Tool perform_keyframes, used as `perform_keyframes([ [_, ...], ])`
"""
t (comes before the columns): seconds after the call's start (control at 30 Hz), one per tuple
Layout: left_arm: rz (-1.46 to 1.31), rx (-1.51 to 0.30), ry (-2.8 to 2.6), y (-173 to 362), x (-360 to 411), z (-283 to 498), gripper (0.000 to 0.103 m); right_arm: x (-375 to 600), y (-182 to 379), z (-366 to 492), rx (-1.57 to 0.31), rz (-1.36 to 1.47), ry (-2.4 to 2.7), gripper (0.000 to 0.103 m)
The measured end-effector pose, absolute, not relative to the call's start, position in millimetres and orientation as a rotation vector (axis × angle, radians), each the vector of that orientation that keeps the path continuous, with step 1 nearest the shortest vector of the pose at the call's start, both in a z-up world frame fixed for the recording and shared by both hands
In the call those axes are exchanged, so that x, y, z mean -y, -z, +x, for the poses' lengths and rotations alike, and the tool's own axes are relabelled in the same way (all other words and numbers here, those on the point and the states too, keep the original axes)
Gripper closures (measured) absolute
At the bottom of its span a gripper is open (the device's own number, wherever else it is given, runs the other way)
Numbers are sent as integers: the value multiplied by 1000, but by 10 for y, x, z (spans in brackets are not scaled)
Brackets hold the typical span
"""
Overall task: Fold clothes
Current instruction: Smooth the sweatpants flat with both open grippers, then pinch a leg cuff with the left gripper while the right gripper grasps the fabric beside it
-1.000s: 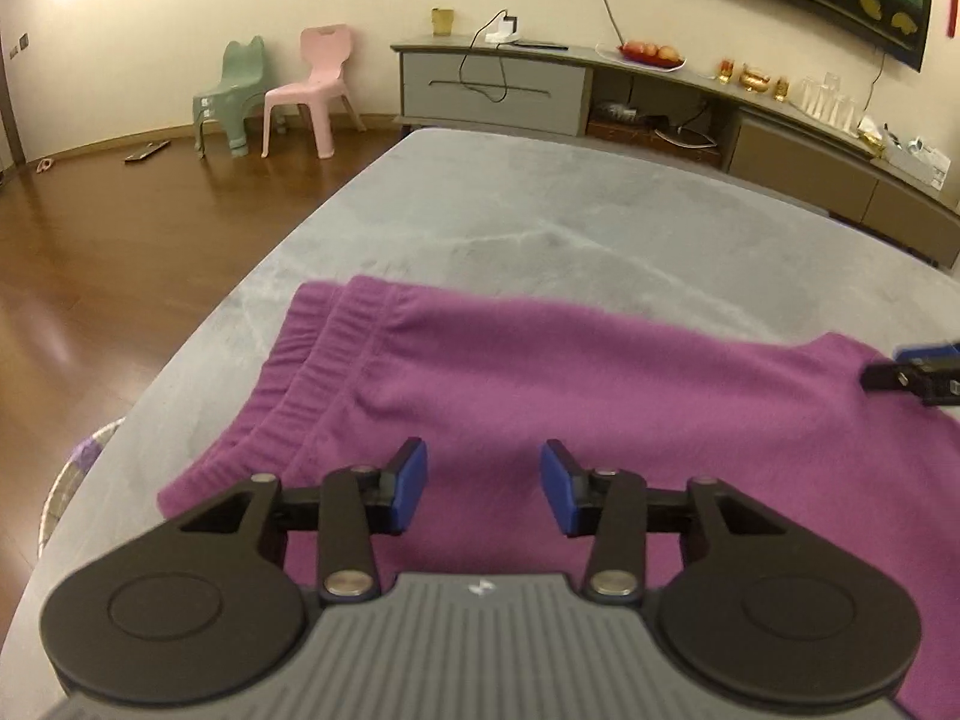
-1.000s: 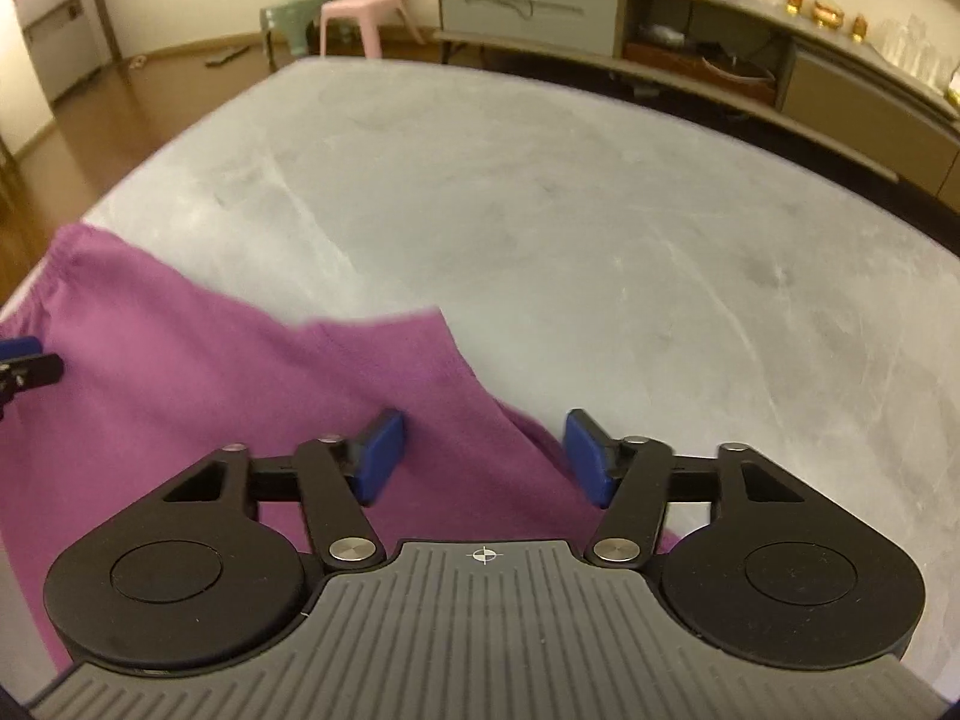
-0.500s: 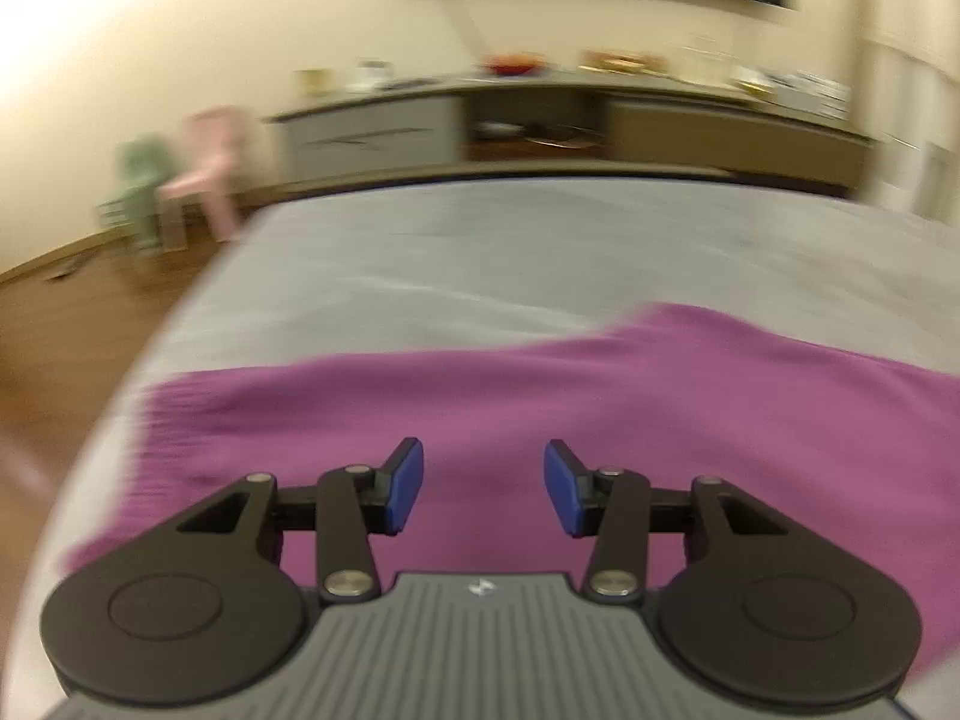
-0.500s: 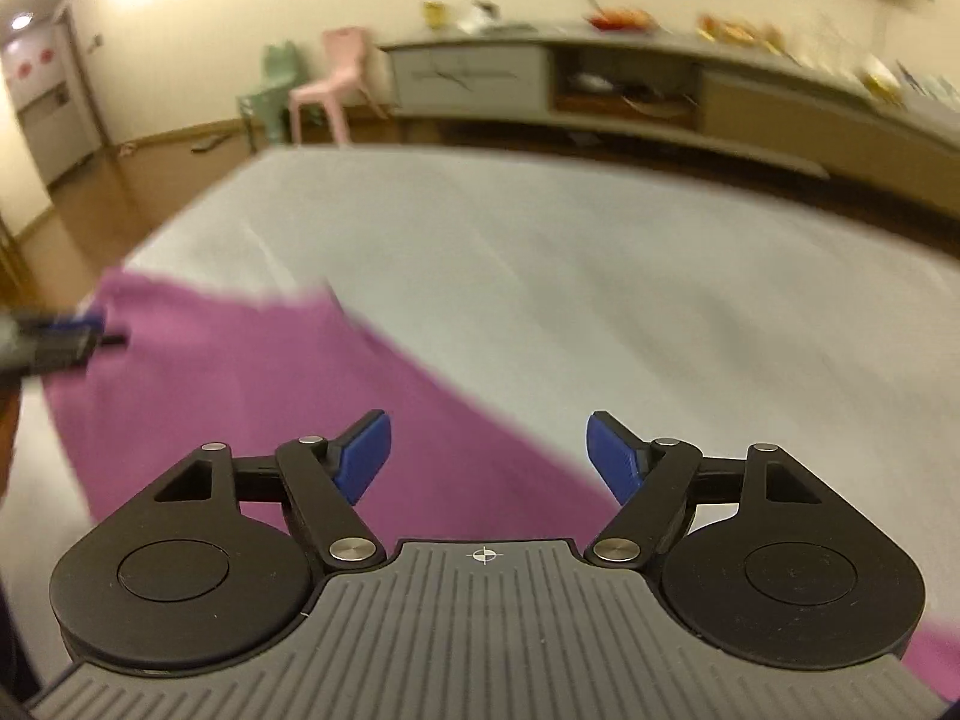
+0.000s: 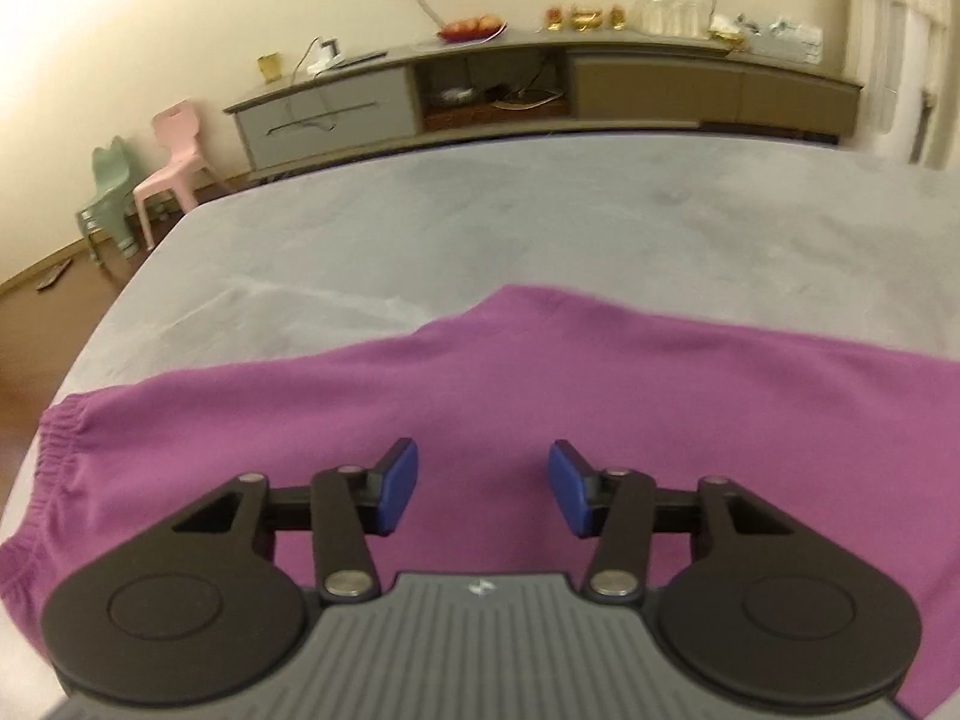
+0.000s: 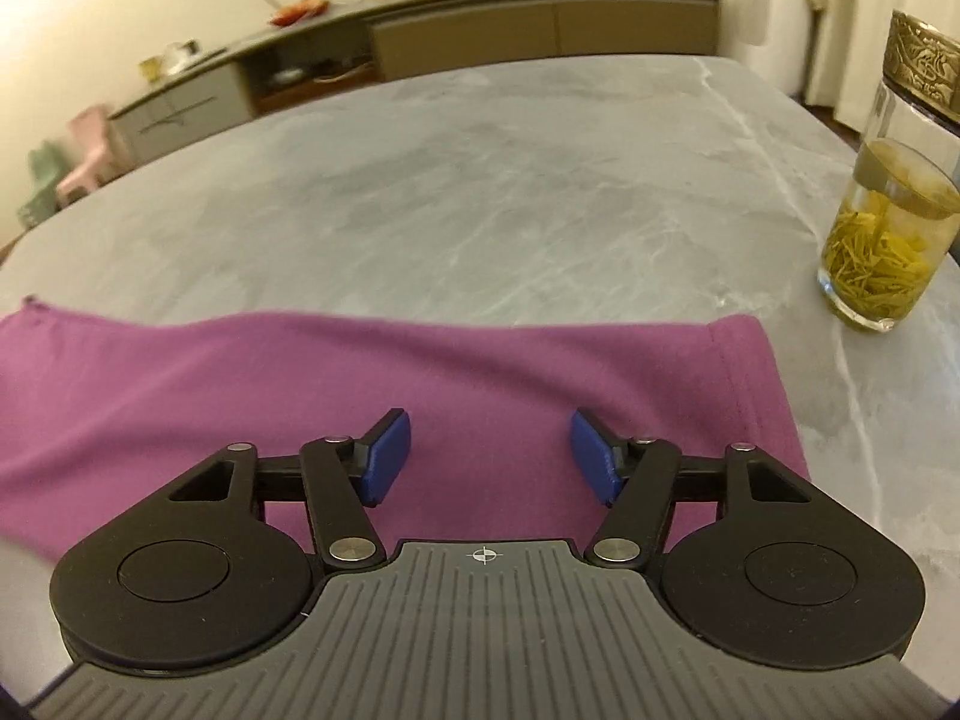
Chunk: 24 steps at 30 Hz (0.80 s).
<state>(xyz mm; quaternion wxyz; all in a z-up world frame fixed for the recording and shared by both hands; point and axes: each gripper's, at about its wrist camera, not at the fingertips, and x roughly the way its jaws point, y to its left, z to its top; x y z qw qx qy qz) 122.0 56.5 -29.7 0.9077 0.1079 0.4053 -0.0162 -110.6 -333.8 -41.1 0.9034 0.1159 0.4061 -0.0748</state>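
Note:
Purple trousers (image 5: 480, 384) lie flat across the near part of the grey marble table (image 5: 480, 210). Their elastic waistband (image 5: 57, 450) is at the left in the left wrist view. A hemmed leg end (image 6: 750, 372) shows at the right in the right wrist view, with the cloth (image 6: 300, 372) stretching away to the left. My left gripper (image 5: 483, 489) hovers open above the middle of the cloth with nothing between its blue pads. My right gripper (image 6: 489, 459) is open too, above the leg close to the hem.
A glass of tea with leaves (image 6: 888, 228) stands on the table just right of the hem. The table's left edge (image 5: 102, 324) drops to a wooden floor. Beyond are a low cabinet (image 5: 540, 90) and two small chairs (image 5: 150, 168).
Both views have swung to the right over the trousers. The right gripper's jaws have spread wider and now sit near the hem, with the tea glass in view. Neither gripper holds cloth.

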Motion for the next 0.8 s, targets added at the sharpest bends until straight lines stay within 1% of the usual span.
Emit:
perform_keyframes([
  [0.07,264,-828,13,348,-525,1275,49,3307,415,-1203,-844,227,124,44],
  [0.1,286,-823,-7,375,-515,1318,44,3251,442,-1245,-854,191,107,44],
  [0.13,291,-821,-36,381,-525,1374,44,3194,468,-1287,-864,154,89,41],
  [0.17,283,-827,-71,381,-552,1424,44,3137,495,-1329,-874,117,72,35],
  [0.2,268,-836,-97,371,-577,1451,45,3119,509,-1374,-870,98,62,33],
  [0.23,265,-842,-113,345,-570,1445,51,3127,514,-1422,-858,91,57,37],
  [0.27,275,-841,-126,307,-532,1413,55,3159,488,-1476,-831,97,63,44],
  [0.3,283,-831,-129,256,-480,1364,60,3242,446,-1541,-792,122,93,46],
  [0.4,296,-775,-8,148,-202,1151,53,3539,362,-1722,-689,209,207,43],
  [0.43,326,-783,8,185,-110,1131,54,3608,383,-1745,-689,228,233,43],
  [0.47,353,-803,7,238,-32,1133,55,3676,404,-1768,-689,246,259,49],
  [0.5,342,-811,18,238,14,1124,60,3745,425,-1790,-689,265,285,52],
  [0.53,332,-818,29,238,61,1115,60,3814,446,-1813,-688,284,311,46],
  [0.57,321,-825,40,239,107,1106,60,3882,467,-1835,-688,303,337,34],
  [0.6,292,-830,63,215,152,1090,58,3951,488,-1858,-687,322,363,32],
  [0.63,228,-833,105,150,199,1058,55,4015,516,-1868,-690,345,370,33],
  [0.7,107,-850,207,15,394,978,55,4102,581,-1860,-710,392,346,40],
  [0.8,23,-857,391,-210,951,818,54,3913,609,-1790,-749,249,311,48],
])
